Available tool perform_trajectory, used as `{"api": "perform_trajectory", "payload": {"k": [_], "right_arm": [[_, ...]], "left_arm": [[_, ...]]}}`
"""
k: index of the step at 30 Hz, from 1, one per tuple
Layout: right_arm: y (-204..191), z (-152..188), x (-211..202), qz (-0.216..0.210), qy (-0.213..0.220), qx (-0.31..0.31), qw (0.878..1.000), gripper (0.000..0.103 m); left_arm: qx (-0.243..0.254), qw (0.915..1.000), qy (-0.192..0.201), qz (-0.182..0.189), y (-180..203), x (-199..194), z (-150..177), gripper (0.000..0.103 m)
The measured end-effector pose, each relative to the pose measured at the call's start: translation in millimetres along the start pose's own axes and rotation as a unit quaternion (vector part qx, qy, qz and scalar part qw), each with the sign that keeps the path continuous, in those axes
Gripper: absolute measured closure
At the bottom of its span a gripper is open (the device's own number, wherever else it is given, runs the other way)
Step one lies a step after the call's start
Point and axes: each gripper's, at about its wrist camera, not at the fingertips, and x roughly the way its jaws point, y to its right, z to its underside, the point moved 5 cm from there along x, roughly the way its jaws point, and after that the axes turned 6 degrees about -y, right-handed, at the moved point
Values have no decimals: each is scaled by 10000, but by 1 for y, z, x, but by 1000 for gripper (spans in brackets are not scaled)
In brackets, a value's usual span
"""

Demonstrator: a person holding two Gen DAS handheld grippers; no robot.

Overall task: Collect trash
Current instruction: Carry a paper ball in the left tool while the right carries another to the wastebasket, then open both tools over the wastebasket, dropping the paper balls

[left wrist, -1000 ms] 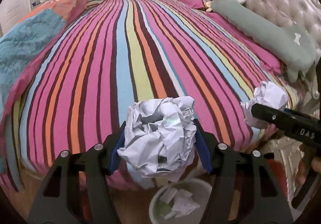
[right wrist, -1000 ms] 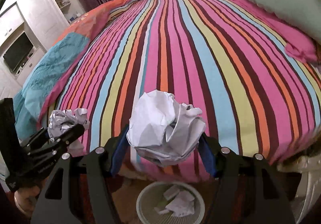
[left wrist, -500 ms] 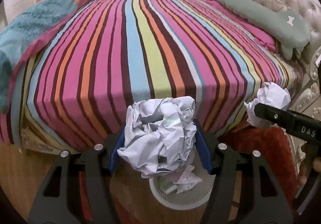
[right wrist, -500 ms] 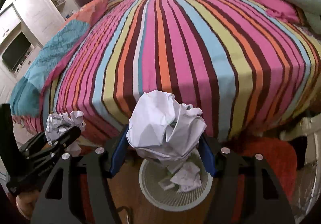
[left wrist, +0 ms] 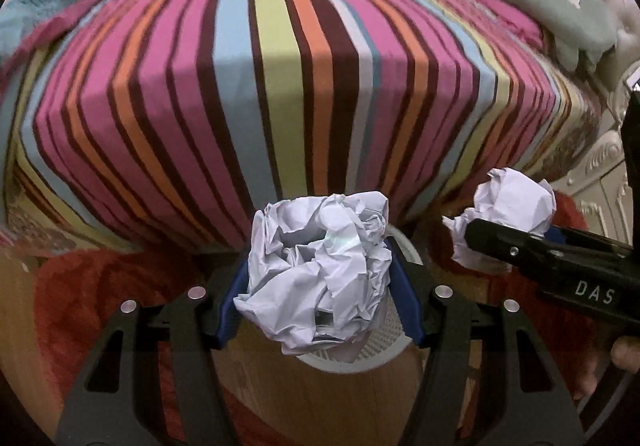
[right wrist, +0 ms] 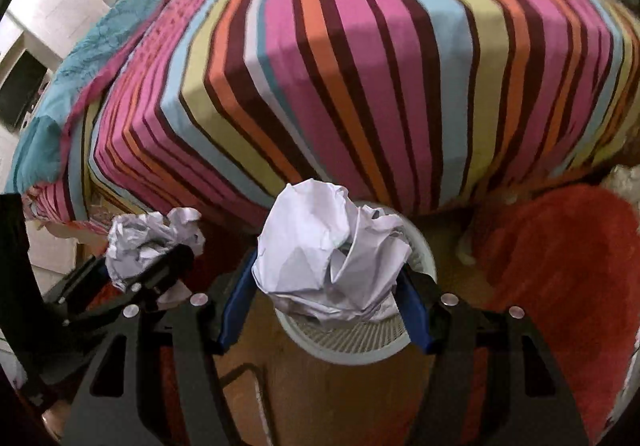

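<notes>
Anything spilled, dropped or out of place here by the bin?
Nothing stands out. Each crumpled white paper ball sits gripped between blue pads over the white mesh wastebasket, which stands upright on the wooden floor beside the striped bed.

White letters "DAS" on black body of right gripper (left wrist: 500, 224), seen in left wrist view, on side face well behind its fingertips, toward hand end. Lettering runs along body, slightly tilted. No other text, number or brand readable in left wrist view. Right wrist view: nothing readable.
</notes>
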Motion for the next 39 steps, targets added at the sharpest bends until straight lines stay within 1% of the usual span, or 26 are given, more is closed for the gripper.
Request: {"api": "perform_trajectory", "payload": {"k": [5, 8, 14, 15, 22, 32, 39], "right_arm": [[7, 2, 18, 67, -240, 140, 9996, 42], [11, 3, 31, 32, -451, 254, 9987, 42], [19, 2, 61, 86, -853, 570, 9947, 42], [21, 2, 67, 101, -934, 615, 9937, 42], [36, 8, 97, 135, -1379, 949, 9858, 42], [52, 15, 134, 355, -1862, 1278, 9735, 42], [54, 19, 147, 499, -2058, 1315, 9684, 41]], "left_arm": [[-80, 9995, -294, 58, -1, 20, 4, 42], [-162, 9985, -511, 103, -3, 34, 6, 42], [-283, 9943, -1024, 104, -4, 69, 10, 42], [-280, 9931, -1138, 93, -3, 78, 11, 42], [-96, 9869, -1611, -27, 3, 113, 17, 42], [107, 9775, -2108, -33, 14, 151, 29, 42], [34, 9705, -2408, -49, 12, 166, 38, 40]]}}
